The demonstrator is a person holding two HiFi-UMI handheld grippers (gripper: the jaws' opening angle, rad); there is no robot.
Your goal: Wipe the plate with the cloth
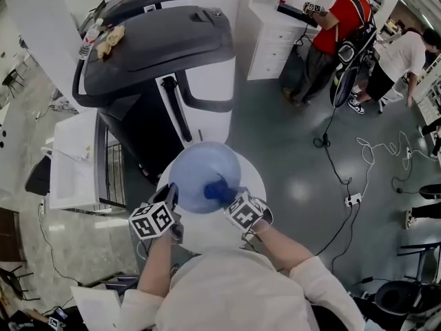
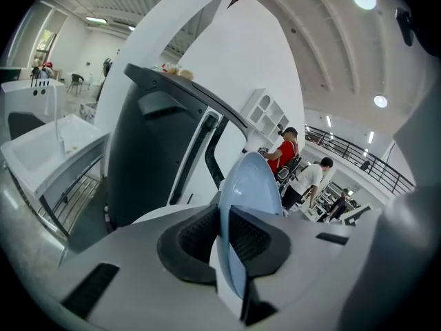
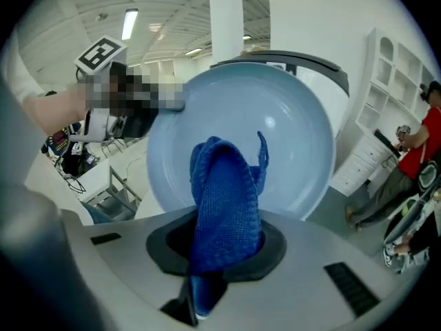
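Observation:
A pale blue plate (image 1: 200,171) is held tilted over a small round white table (image 1: 256,179). My left gripper (image 1: 172,200) is shut on the plate's rim; in the left gripper view the plate (image 2: 242,205) stands edge-on between the pads. My right gripper (image 1: 226,200) is shut on a blue knitted cloth (image 1: 219,192). In the right gripper view the cloth (image 3: 226,205) sticks up from the jaws against the hollow face of the plate (image 3: 296,136). The left gripper (image 3: 155,109) shows at the plate's left rim there.
A large dark grey and white machine (image 1: 162,54) stands just beyond the table. A white rack (image 1: 72,161) is at the left, white shelving (image 1: 275,26) at the back right. People (image 1: 334,33) stand far right, and cables (image 1: 358,185) lie on the floor.

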